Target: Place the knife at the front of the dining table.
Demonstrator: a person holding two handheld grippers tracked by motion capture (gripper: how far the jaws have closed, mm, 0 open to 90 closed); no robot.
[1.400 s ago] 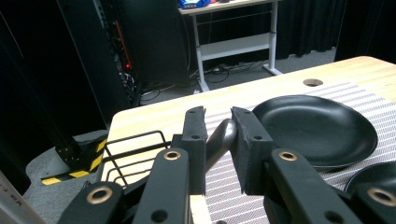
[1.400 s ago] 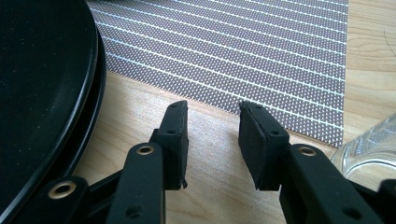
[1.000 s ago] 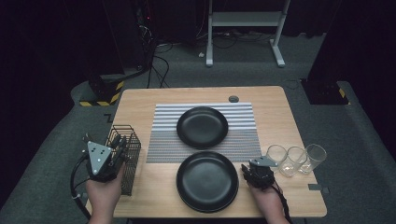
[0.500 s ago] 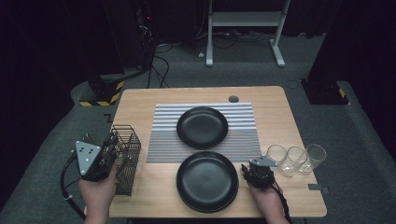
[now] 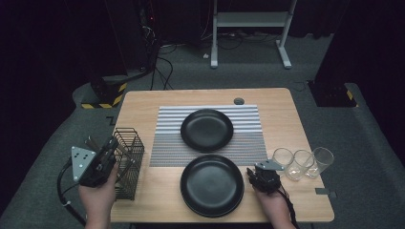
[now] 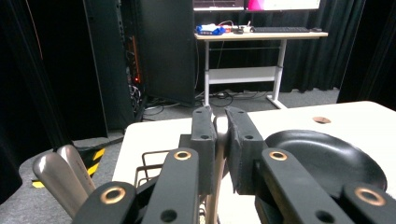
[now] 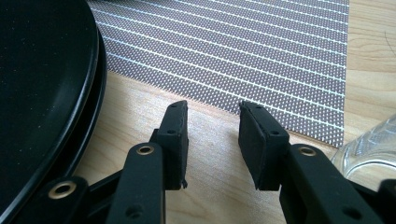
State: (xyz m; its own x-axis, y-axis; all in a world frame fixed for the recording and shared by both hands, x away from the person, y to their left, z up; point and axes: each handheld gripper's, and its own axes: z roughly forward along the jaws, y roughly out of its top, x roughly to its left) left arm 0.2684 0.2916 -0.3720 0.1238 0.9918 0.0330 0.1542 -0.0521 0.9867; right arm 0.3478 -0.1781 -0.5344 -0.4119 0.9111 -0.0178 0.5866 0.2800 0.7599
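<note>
Utensil handle (image 6: 217,163), seemingly cutlery, sits clamped between left jaws.

My left gripper (image 5: 109,149) is clamped at near left; my right gripper (image 5: 254,174) rests agape at near right

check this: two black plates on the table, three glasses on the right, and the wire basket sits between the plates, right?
Not quite. The wire basket stands at the table's left edge, left of both black plates; the high view shows it. The three glasses are on the right.

Bright lit tabletop, dark surroundings; soft, slightly blurry
</note>
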